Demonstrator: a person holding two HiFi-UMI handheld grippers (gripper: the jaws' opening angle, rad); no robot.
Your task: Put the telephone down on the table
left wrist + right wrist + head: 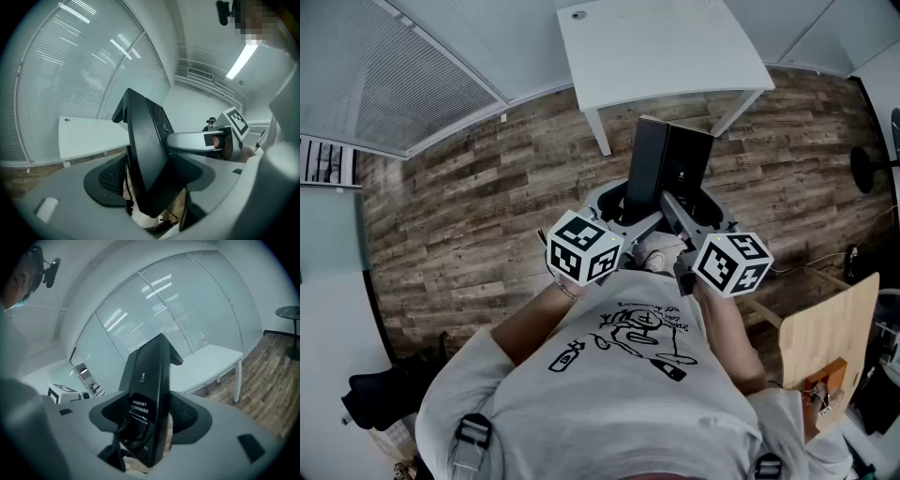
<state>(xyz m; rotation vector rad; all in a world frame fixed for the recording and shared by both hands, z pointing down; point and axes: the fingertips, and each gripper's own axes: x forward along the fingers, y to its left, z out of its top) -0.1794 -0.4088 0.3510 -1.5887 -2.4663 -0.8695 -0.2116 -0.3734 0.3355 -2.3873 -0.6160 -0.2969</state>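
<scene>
A black, flat telephone [667, 173] hangs upright in the air over the wooden floor, short of the white table [666, 47]. My left gripper [623, 204] clamps it from the left and my right gripper [694, 214] from the right. In the left gripper view the telephone [147, 159] stands tilted between the grey jaws of the left gripper [150, 185], with the dark pads [110, 180] against its side. In the right gripper view the telephone [147, 397], with a printed label, fills the gap of the right gripper [150, 416]. The table [211, 364] lies beyond it, its top bare.
Wood-plank floor [478, 234] lies under the telephone. A pale wooden board [830, 337] stands at the right, a black bag [380, 394] lies at the lower left, and a round dark stand [867, 169] is at the far right. Glass walls with blinds [384, 75] run behind the table.
</scene>
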